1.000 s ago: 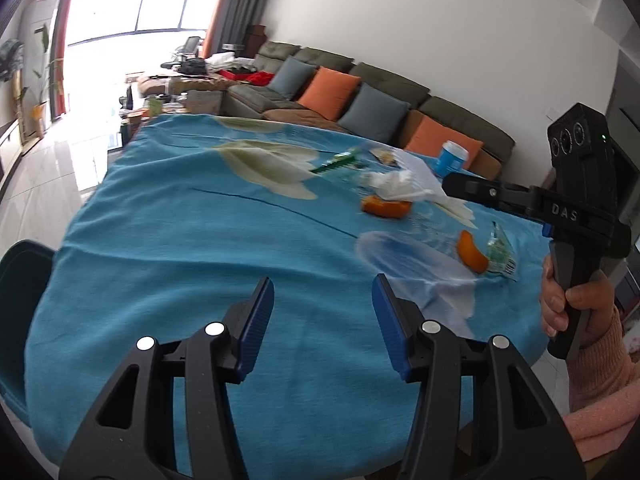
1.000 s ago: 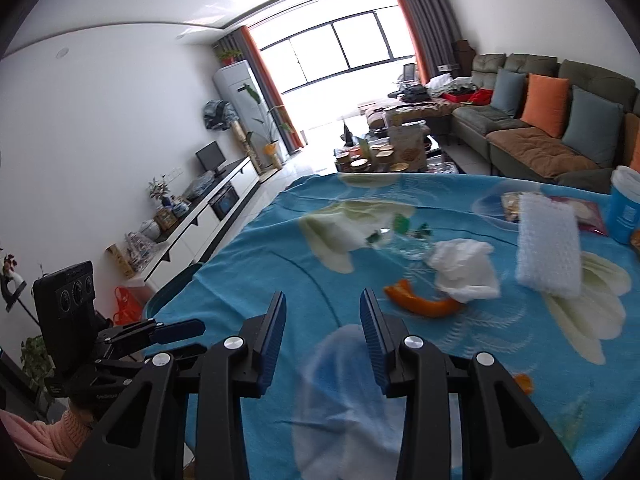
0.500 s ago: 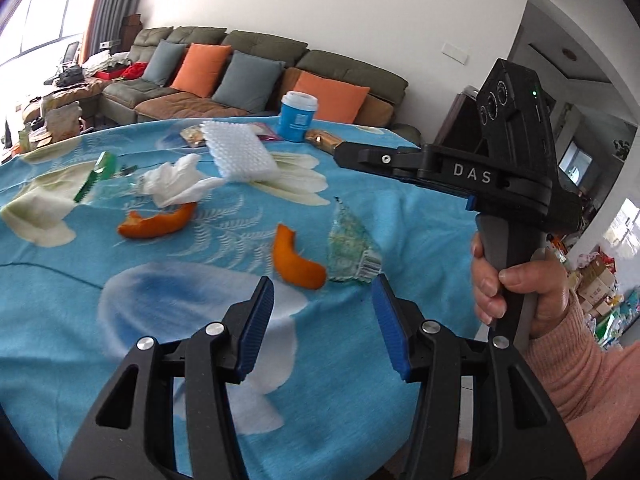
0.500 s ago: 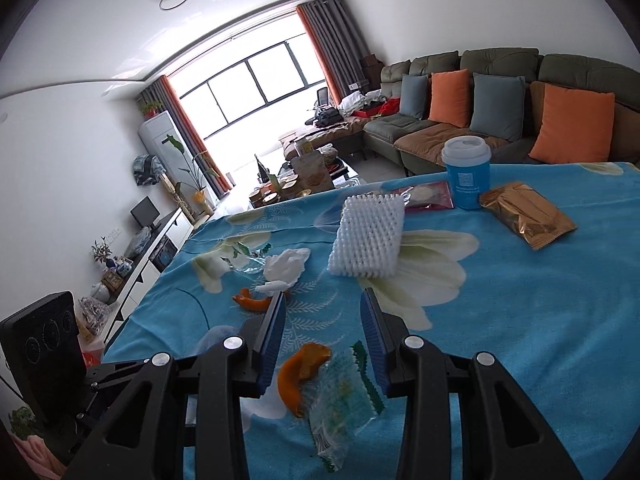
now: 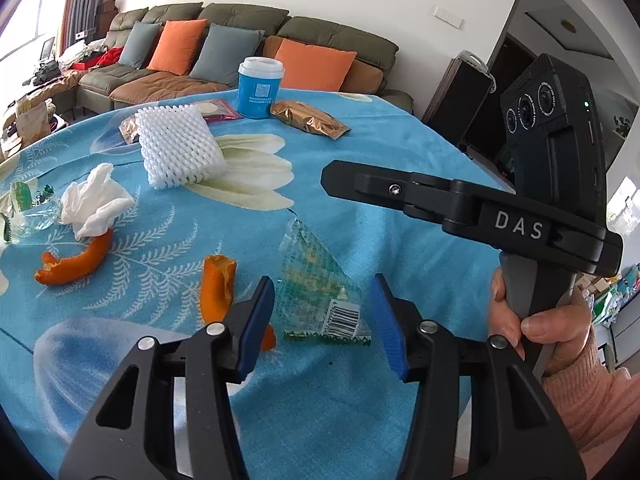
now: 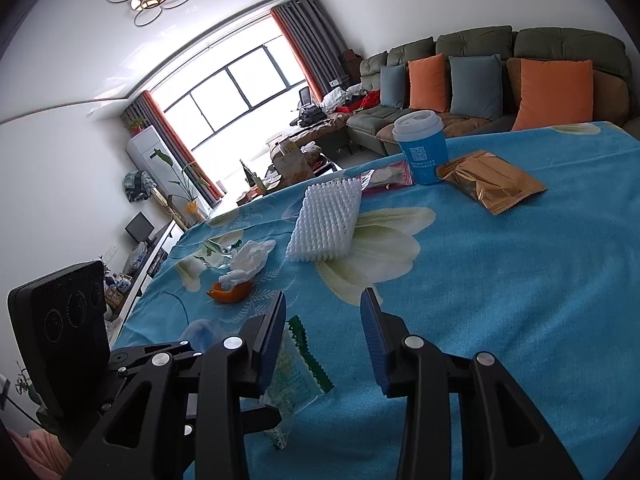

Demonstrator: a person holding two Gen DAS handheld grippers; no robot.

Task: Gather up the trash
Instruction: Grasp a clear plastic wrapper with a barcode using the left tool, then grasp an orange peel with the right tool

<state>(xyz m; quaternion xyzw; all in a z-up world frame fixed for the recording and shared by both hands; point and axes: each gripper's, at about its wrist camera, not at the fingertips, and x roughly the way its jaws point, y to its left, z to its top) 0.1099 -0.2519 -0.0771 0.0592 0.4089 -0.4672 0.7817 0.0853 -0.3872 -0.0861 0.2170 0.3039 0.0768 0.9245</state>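
Note:
A crumpled green plastic wrapper lies on the blue flowered tablecloth. My left gripper hovers just over its near end. Its jaws are closing with the wrapper between them, and the pads are clear of it. An orange peel lies beside the left finger. Further left are a second peel and a white tissue. My right gripper is open with nothing gripped. The wrapper runs under its left finger. A hand holds the right gripper above the table at the right.
A white foam net, a blue lidded cup, a gold packet and a pink packet lie at the far side. A clear wrapper sits at the left edge. A sofa with cushions stands behind the table.
Both views have swung across the table toward the trash. The left gripper has come over the green wrapper and its jaws have narrowed a little. The right gripper has come in beside the wrapper too.

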